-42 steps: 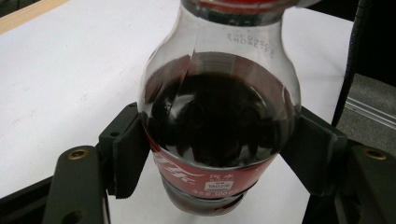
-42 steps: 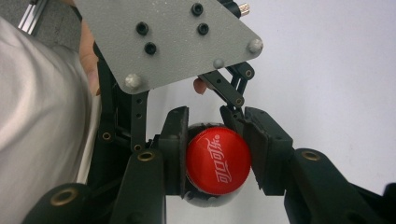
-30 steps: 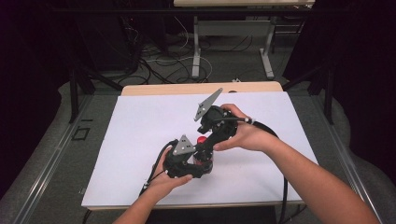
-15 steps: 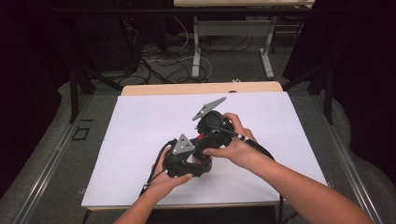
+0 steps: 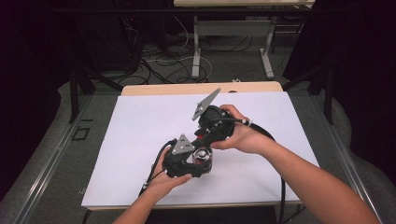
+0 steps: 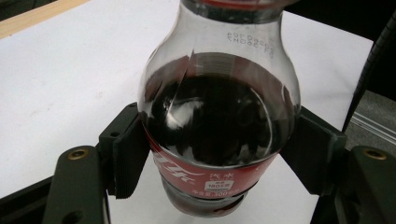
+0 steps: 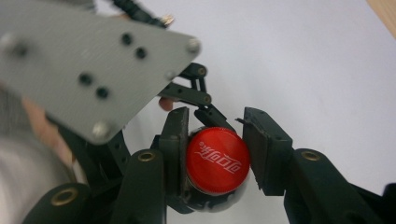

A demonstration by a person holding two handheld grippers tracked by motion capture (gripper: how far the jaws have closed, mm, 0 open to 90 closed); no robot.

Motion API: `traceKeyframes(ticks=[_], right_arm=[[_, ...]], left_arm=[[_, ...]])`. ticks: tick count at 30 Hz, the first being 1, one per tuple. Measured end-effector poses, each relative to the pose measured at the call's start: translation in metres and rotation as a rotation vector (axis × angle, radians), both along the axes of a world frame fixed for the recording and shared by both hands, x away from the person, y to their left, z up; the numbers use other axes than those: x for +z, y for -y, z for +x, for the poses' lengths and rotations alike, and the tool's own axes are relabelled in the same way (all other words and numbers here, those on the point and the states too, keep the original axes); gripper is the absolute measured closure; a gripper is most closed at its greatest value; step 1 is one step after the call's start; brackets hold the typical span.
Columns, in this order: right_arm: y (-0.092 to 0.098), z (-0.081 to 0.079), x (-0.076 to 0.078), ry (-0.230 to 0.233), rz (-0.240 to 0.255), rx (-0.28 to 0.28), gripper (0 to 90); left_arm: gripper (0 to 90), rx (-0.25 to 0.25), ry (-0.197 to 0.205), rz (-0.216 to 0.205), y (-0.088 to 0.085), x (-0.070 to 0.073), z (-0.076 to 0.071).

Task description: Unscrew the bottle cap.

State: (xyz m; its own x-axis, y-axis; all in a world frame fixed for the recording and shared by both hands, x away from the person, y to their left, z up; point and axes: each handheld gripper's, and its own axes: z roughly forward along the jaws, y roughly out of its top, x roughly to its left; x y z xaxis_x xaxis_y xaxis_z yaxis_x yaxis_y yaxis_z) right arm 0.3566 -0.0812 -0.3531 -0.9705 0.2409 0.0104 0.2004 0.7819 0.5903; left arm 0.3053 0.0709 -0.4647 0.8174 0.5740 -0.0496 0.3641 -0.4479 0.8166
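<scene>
Your left gripper [image 6: 210,154] is clamped on the small clear plastic cola bottle with dark drink and a red label [image 6: 217,116]. In the left gripper view its two black pads press the bottle's sides just at the top edge of the label, one on each flank, and the bottle stands upright between them on the white table top [image 5: 140,135]. In the high view you see the same gripper [image 5: 187,161] held in your left hand [image 5: 166,179], low and slightly left of the middle of the white table top, with its grey three-cornered plate facing up.

Your right gripper [image 7: 215,154] comes down from above onto the bottle's round red screw cap with white lettering [image 7: 217,160]. Its jaws have just been closing, and in the right gripper view the cap now sits between the two pads: the left pad lies flat against the cap's edge and the right pad meets the opposite edge, so the grip is on the cap. In the high view that gripper [image 5: 212,128] is in your right hand [image 5: 240,133], just above and behind the left gripper, tilted so that its grey plate points up and away from you. The two grippers sit close together over the bottle, near the front half of the white table top.
</scene>
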Motion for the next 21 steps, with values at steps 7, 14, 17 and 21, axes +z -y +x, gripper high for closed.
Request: traceKeyframes(ticks=[7,14,17,21], right_arm=[[0.006,0.01,0.001,0.03,-0.005,0.315,61.5],[0.008,0.007,0.001,0.07,-0.008,0.334,53.1],[0.007,0.004,0.002,0.066,-0.014,0.228,42.3],[0.006,-0.006,0.003,0.07,0.008,0.116,36.7]], left_arm=[[30.1,-0.033,0.02,0.009,0.002,0.001,-0.003],[30.1,-0.025,0.013,0.007,0.003,0.0,-0.003],[30.1,-0.017,0.011,0.003,0.002,0.001,-0.002],[30.1,0.006,0.017,-0.006,0.0,0.003,-0.001]])
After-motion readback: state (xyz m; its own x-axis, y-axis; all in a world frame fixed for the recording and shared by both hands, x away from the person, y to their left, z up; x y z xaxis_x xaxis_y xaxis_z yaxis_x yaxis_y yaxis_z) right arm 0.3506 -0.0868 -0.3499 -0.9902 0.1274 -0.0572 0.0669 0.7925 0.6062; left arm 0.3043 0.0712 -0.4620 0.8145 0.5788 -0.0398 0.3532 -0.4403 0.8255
